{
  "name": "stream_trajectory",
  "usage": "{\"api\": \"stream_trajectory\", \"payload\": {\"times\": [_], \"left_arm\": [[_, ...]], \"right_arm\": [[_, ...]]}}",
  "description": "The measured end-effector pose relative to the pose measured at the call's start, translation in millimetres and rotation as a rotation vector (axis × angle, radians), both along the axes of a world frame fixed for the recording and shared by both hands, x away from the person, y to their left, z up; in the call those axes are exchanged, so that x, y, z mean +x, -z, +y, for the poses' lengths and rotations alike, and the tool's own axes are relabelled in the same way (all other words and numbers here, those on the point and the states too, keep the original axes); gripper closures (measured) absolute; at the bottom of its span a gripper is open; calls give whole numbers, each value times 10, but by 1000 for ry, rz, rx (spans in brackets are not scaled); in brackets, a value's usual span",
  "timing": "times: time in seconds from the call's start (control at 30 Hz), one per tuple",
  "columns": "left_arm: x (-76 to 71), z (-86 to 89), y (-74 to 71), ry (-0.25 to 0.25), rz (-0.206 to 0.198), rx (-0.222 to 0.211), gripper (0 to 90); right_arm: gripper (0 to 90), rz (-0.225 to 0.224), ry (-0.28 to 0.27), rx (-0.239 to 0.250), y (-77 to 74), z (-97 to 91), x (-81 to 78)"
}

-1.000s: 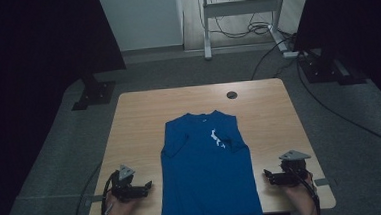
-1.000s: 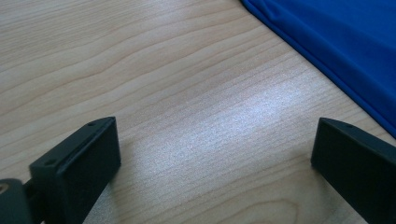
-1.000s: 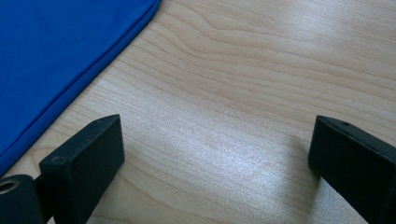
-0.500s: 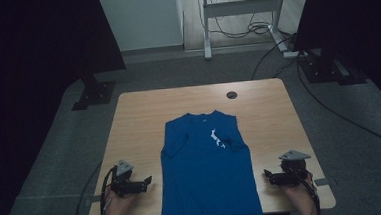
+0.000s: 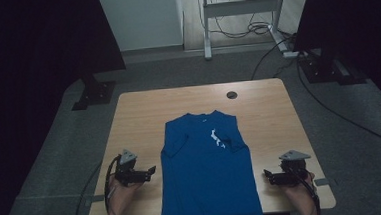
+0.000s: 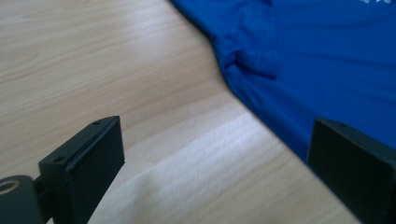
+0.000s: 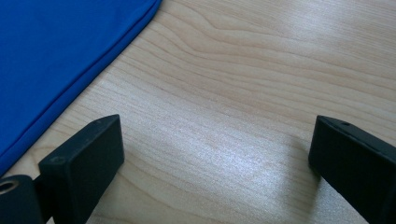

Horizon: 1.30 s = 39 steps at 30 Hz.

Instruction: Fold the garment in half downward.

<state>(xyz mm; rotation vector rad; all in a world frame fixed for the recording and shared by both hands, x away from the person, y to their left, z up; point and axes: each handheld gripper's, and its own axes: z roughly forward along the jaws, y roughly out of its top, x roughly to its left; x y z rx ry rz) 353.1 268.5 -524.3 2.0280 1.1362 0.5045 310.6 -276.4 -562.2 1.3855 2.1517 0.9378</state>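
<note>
My left gripper (image 5: 150, 170) and right gripper (image 5: 268, 175) flank the flat blue cotton T-shirt (image 5: 208, 171) on the pale wood-grain desk (image 5: 139, 115), fingers wide, empty; bare desk between.

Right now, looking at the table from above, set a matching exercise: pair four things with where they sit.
Things:
1. blue T-shirt
2. left tongs
3. right tongs
4. round dark hole

Places:
A. near the table's far edge, beyond the collar
B. spread flat along the table's middle
C. beside the shirt's right edge, jaws apart
D. beside the shirt's left edge, jaws apart

Pairs: 1-B, 2-D, 3-C, 4-A
</note>
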Motion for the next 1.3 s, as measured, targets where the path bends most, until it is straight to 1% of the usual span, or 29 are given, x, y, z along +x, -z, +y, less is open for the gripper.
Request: {"api": "stream_trajectory", "payload": {"times": [0.13, 0.23, 0.53, 0.7, 0.73, 0.87, 0.97, 1.1, 1.3], "left_arm": [[92, -54, -8, 8, -3, 12, 43], [164, -81, -21, 13, -8, 6, 43], [365, -110, -56, 13, -7, -18, 43], [458, -138, -91, 22, -15, -19, 43], [458, -138, -91, 22, -15, -19, 43], [556, -157, -117, 23, -16, -30, 43], [615, -169, -118, 25, -15, -37, 43], [693, -185, -100, 30, -12, -35, 43], [811, -200, -98, 21, -12, -45, 43]], "right_arm": [[62, -5, -10, 3, -2, -2, -6], [82, -12, -22, 6, -4, -2, -16], [82, -12, -22, 6, -4, -2, -16], [85, -12, -23, 7, -4, -2, -17], [87, -13, -23, 6, -4, -2, -17], [90, -14, -26, 7, -5, -2, -18], [89, -14, -25, 6, -5, -2, -18], [89, -14, -25, 6, -5, -2, -18], [89, -14, -25, 6, -4, -2, -18]]}}
